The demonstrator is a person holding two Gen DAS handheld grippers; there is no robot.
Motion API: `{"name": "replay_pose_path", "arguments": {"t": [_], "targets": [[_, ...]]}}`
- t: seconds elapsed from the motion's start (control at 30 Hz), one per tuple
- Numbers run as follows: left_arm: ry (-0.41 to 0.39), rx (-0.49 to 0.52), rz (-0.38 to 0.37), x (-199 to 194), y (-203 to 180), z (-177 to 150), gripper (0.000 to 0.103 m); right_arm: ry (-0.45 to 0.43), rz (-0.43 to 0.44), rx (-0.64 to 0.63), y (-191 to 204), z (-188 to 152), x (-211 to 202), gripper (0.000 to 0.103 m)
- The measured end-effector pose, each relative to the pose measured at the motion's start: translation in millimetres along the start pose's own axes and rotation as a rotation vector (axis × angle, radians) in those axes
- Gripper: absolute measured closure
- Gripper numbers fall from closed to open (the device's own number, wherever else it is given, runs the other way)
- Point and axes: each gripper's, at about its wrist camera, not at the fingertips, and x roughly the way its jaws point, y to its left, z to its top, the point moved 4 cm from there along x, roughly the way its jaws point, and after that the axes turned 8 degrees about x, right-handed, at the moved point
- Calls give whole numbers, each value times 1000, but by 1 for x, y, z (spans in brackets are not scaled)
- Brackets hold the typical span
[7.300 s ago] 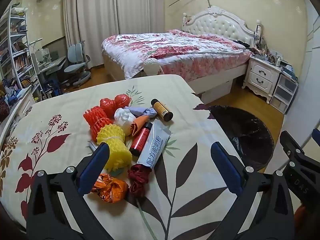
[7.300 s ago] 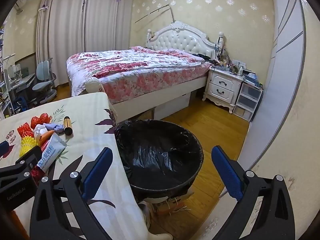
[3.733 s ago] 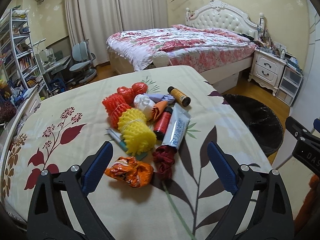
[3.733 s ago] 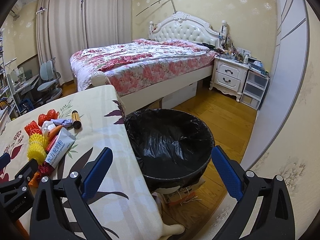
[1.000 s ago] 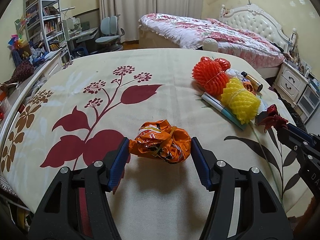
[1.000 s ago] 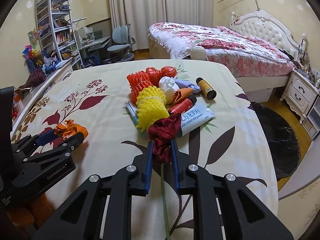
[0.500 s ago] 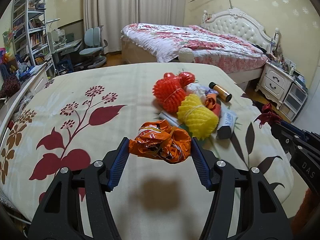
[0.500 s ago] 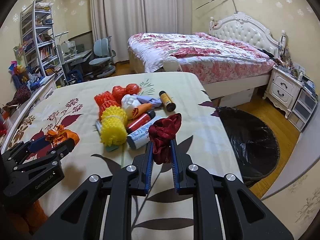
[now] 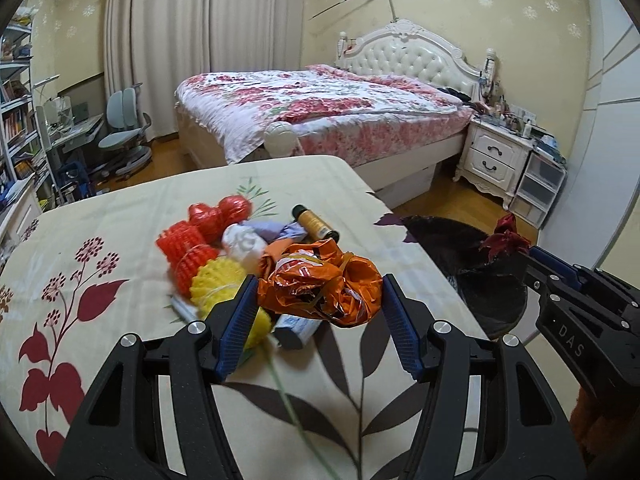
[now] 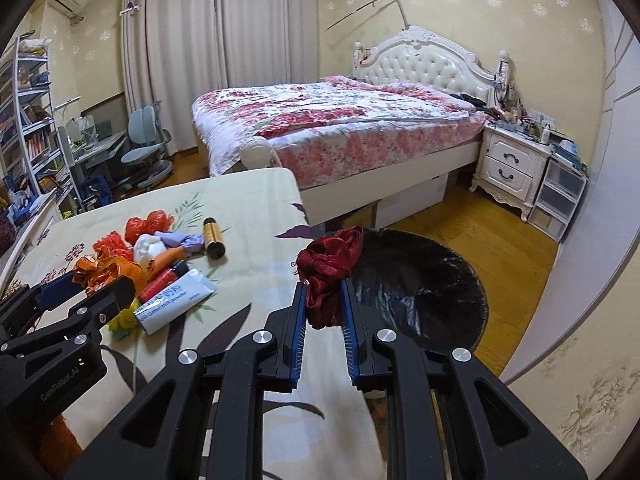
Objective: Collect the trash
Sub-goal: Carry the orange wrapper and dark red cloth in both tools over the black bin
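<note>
— Bedroom table with a floral cloth (image 9: 100, 240): what does each hand hold?
— Left gripper (image 9: 320, 304) clamps a crumpled orange wrapper (image 9: 320, 284) above the trash pile near the table's far edge. Right gripper (image 10: 323, 312) pinches a dark red cloth (image 10: 330, 276).
— Why lifted?
— Probably for dropping into the black-lined bin (image 10: 420, 280) just beyond the table's right edge.

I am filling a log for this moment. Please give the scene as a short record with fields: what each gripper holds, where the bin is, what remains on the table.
left gripper: shut on orange wrapper
right gripper: shut on dark red cloth
bin: black-lined, on floor beside table
remaining: white tube, amber bottle, foam nets
</note>
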Motion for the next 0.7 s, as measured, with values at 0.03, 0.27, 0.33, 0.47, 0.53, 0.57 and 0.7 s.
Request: {"name": "replay_pose_path", "arguments": {"t": [0.03, 0.27, 0.33, 0.47, 0.53, 0.57, 0.7], "targets": [[-2, 12, -7, 5, -8, 5, 43, -1, -9, 9, -6, 1, 3, 85], [-8, 60, -34, 40, -51, 30, 43, -3, -56, 46, -41, 7, 24, 85], [-3, 69, -41, 50, -60, 34, 43, -3, -66, 55, -50, 9, 30, 85], [15, 95, -48, 70, -78, 39, 43, 5, -74, 69, -64, 12, 42, 85], [24, 109, -45, 79, -86, 40, 43, 10, -82, 71, -69, 12, 49, 85], [30, 114, -44, 84, -90, 41, 43, 12, -87, 72, -71, 12, 51, 85], [57, 111, -35, 103, -97, 43, 43, 14, -97, 79, -79, 14, 60, 85]]}}
